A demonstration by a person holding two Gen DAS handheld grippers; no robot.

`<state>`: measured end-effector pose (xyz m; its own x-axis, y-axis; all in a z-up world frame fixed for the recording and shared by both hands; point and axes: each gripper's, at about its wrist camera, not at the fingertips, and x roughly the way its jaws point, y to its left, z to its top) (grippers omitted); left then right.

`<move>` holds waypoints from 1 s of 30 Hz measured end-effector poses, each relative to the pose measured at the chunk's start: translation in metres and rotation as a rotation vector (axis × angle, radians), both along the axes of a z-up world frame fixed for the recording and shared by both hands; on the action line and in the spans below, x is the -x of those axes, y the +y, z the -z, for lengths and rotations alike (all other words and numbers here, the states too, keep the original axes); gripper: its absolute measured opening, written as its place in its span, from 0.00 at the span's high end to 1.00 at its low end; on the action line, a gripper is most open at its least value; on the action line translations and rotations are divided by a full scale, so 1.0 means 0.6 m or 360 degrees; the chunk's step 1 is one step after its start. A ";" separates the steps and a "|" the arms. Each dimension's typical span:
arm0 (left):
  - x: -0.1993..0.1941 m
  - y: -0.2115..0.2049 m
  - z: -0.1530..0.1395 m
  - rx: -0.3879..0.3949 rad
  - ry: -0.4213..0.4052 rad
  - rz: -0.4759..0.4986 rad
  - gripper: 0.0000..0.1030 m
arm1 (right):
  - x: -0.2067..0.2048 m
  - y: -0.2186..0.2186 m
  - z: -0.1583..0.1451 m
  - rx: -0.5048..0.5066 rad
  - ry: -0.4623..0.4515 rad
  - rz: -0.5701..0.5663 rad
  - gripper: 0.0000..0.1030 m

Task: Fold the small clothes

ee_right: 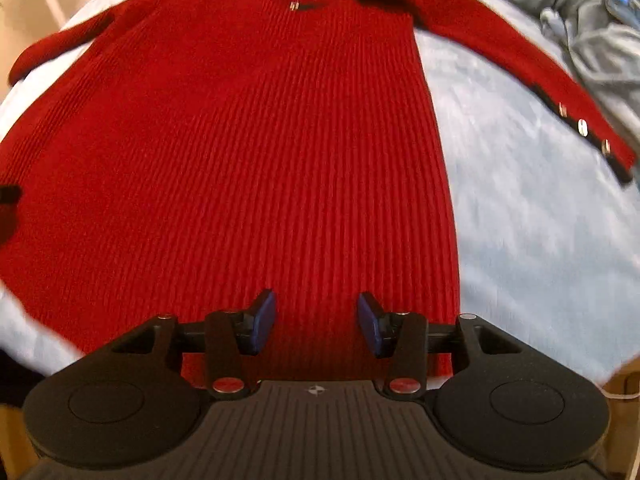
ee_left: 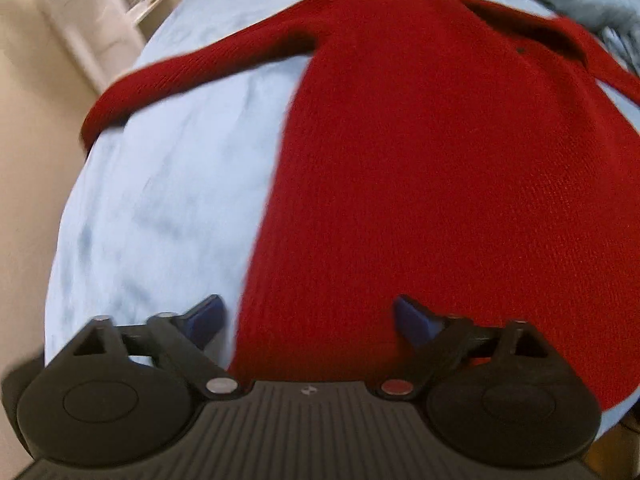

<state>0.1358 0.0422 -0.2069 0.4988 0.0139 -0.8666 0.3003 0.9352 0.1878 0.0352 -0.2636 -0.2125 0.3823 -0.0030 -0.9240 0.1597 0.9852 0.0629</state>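
Observation:
A red ribbed knit garment (ee_left: 440,184) with long sleeves lies flat on a light blue sheet (ee_left: 160,200), neck end far from me. Its left sleeve (ee_left: 192,68) stretches out to the left. In the right wrist view the garment (ee_right: 240,160) fills the middle and its right sleeve (ee_right: 520,72), with metal buttons at the cuff, stretches right. My left gripper (ee_left: 308,320) is open and empty, above the garment's near left hem edge. My right gripper (ee_right: 316,320) is open and empty, above the near hem towards its right side.
The sheet (ee_right: 540,220) covers a bed-like surface. A crumpled grey-blue cloth (ee_right: 580,20) lies at the far right. A pale cabinet or wall unit (ee_left: 100,12) stands beyond the left edge. The surface's edge drops off at the left and near corners.

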 end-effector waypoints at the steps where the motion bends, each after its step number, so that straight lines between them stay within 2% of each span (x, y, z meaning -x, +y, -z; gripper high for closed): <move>1: 0.010 0.015 -0.001 0.0008 0.0006 -0.0027 0.02 | 0.013 -0.002 0.000 -0.0011 0.0005 0.0005 0.53; 6: 0.053 0.062 -0.020 0.0009 0.0019 -0.0045 0.02 | 0.034 -0.026 -0.014 -0.0139 0.0093 0.0181 0.52; 10: 0.069 0.066 -0.052 0.0001 -0.0066 -0.0045 0.02 | 0.043 -0.036 -0.060 -0.0143 -0.0071 0.0242 0.43; 13: 0.063 0.059 -0.084 0.0040 -0.0138 -0.0073 0.01 | 0.036 -0.040 -0.087 -0.0101 -0.0172 0.0242 0.40; 16: 0.047 0.042 -0.113 0.0097 -0.0207 -0.0082 0.01 | 0.023 -0.033 -0.112 -0.0037 -0.0276 0.0222 0.29; 19: 0.034 0.015 -0.131 0.0121 -0.0259 -0.0043 0.00 | 0.020 -0.031 -0.117 -0.0009 -0.0324 0.0221 0.27; 23: 0.036 -0.010 -0.138 0.0121 -0.0272 0.0015 0.00 | 0.024 -0.034 -0.110 -0.0046 -0.0309 0.0230 0.26; 30: 0.035 0.000 -0.129 0.0112 -0.0258 -0.0016 0.00 | 0.027 -0.041 -0.107 -0.0051 -0.0307 0.0275 0.25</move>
